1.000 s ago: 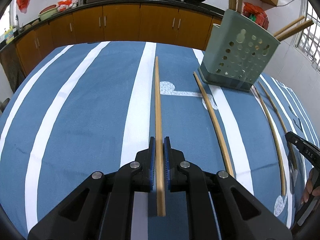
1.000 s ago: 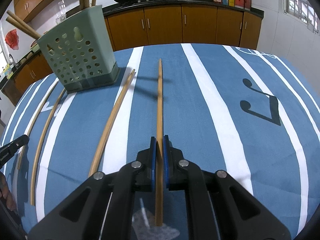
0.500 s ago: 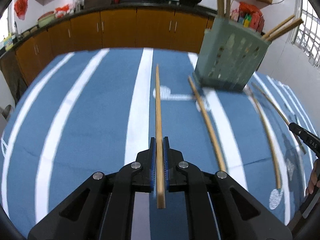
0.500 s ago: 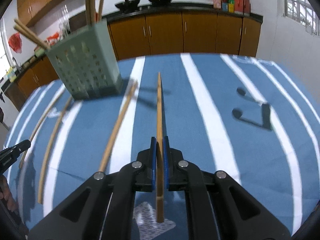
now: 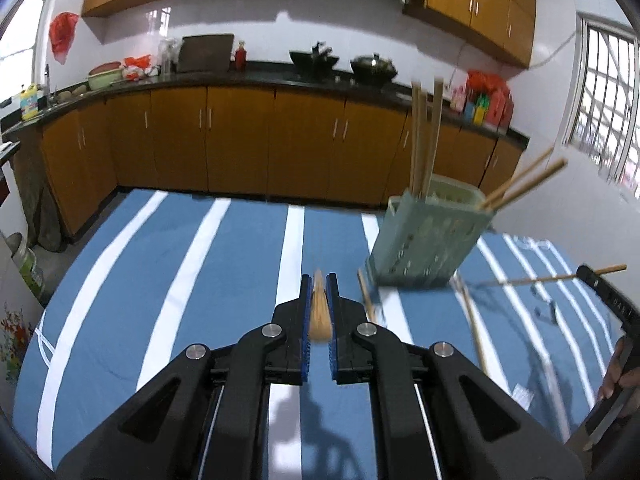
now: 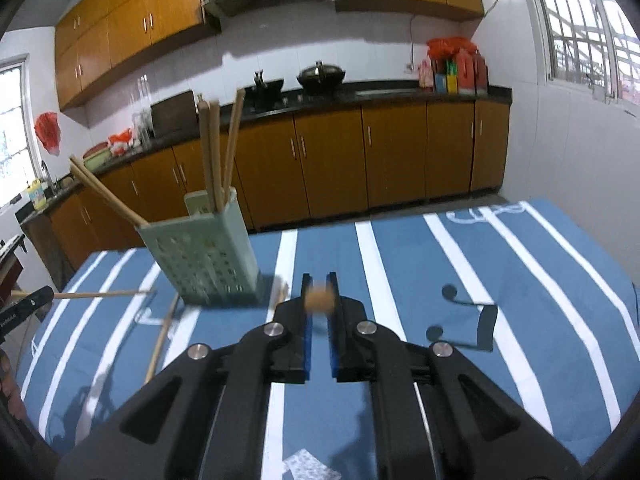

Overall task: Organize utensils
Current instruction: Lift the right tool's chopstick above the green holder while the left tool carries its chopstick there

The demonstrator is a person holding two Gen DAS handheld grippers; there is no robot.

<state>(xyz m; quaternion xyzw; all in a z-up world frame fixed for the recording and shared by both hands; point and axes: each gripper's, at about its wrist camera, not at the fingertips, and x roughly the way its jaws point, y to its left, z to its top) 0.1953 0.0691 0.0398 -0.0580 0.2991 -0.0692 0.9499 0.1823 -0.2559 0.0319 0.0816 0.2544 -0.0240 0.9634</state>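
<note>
I have one pale bamboo chopstick [image 5: 319, 312] clamped between the jaws of my left gripper [image 5: 319, 300]; it points straight out ahead, so I see it almost end-on. The right gripper [image 6: 319, 300] is clamped on a second bamboo chopstick [image 6: 318, 301] the same way, long axis running forward, only its blurred butt end showing. Each held stick also shows from the other side: in the left wrist view the right one hangs level in the air, off to the right of my left jaws.

The target, a sage-green perforated plastic utensil holder [image 5: 424, 240], stands ahead and to the right of the left jaws and ahead and to the left of the right jaws, so it sits between the two hands. Neither looks clearly nearer. Its open top already carries upright chopsticks [image 5: 426, 136] at the back and two leaning out over one side [image 5: 524, 184].

As I judge it, each stick must tip from level to near vertical, tip down, over an open part of that rim.

Loose chopsticks [image 5: 474, 324] lie on the blue cloth with white stripes [image 5: 224, 292] covering the bench, close under the holder's base. There is open cloth to the left of my left jaws and to the right of my right jaws; the far bench edge lies just behind the holder, with orange-brown kitchen cabinets [image 5: 240, 140] beyond.
</note>
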